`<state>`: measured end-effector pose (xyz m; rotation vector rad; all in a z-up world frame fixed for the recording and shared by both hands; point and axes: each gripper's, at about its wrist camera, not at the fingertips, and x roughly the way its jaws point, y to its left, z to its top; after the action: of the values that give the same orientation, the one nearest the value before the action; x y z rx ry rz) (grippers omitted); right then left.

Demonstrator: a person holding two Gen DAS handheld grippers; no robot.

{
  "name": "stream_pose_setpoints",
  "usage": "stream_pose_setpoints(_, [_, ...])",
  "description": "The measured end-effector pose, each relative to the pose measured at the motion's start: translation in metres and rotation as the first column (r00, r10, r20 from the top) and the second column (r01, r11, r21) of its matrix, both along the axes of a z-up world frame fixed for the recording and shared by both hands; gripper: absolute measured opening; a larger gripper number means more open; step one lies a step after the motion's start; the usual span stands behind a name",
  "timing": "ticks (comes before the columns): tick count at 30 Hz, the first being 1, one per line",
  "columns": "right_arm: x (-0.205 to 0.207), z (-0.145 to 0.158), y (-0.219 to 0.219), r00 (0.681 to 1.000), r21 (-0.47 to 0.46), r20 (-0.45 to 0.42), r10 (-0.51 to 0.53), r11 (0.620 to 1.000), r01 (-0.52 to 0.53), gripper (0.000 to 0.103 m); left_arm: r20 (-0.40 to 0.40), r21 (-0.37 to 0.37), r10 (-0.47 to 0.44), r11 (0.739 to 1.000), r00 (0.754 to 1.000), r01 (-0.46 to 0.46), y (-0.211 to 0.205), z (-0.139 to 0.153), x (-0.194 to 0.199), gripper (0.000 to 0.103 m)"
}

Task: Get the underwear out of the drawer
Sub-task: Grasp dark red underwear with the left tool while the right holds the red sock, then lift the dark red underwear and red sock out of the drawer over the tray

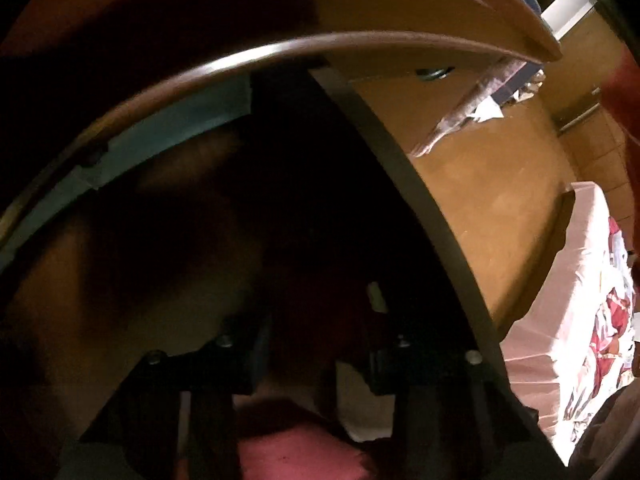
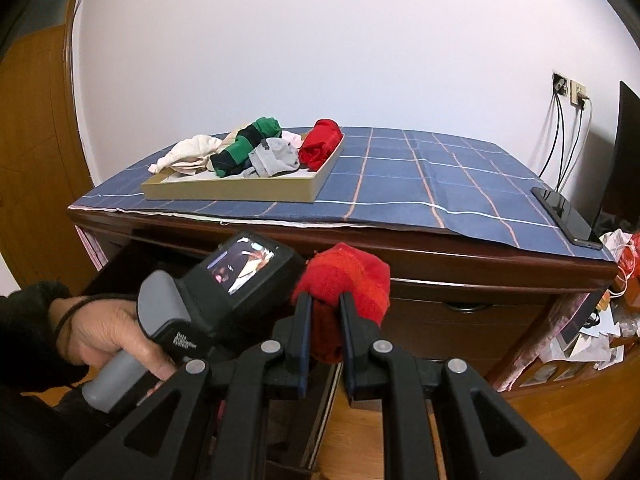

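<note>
R gripper [image 2: 324, 320] nearest the lens: black jaws pinched tight on a red underwear bundle [image 2: 348, 280], soft terry-like knit, lumpy, bulging above the pads. It's clear of the drawer, hanging in front of the dresser's front edge.

L gripper [image 1: 304, 356] sits down inside the open drawer [image 1: 400, 184], very dark in there. Jaws narrow, w/ dark red fabric [image 1: 304, 312] lying between them; can't tell if the pads actually bite it. More pink cloth [image 1: 296, 460] below, a pale piece beside it. My left hand [image 2: 108, 332] shows on the grey handle at the drawer's mouth.

Step, as I read it: one piece out in R, L going for the next. Next move prob. needs L to confirm a firm pinch on one layer only, then lift straight up past the drawer rim w/o snagging.

Dresser top: blue checked cloth [image 2: 440, 184], flat. Shallow tan tray [image 2: 240, 190] near its left front corner, holding rolled pieces — white, green/black, grey, red [image 2: 320, 144]. Dark phone [image 2: 568, 216] at the right edge. Wood is glossy brown.
</note>
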<state>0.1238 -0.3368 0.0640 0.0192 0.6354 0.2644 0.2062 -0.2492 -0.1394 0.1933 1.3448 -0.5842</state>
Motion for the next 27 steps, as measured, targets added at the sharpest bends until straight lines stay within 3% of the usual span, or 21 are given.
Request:
stream_pose_setpoints(4, [0.001,0.003,0.005,1.0,0.021,0.008,-0.01,1.0,0.01,0.015,0.013,-0.066,0.043,0.997,0.999,-0.042,0.009,0.005,0.0,0.03])
stream_pose_setpoints(12, [0.003,0.012,0.019,1.0,0.054,0.025,-0.01,0.998,0.009,0.015,0.241,-0.134,0.076,0.99,0.968,-0.045,0.061,0.056,-0.033,0.03])
stream_pose_setpoints(17, [0.003,0.013,0.034,1.0,0.067,0.021,-0.001,0.998,0.0,0.015,0.301,-0.215,0.148,0.973,0.942,-0.084,0.109,0.077,-0.051,0.03])
stream_pose_setpoints(27, [0.004,0.024,0.08,0.997,0.122,0.048,0.064,0.99,-0.069,0.015,0.455,-0.282,0.269,0.948,0.849,-0.149,0.206,0.124,-0.085,0.03])
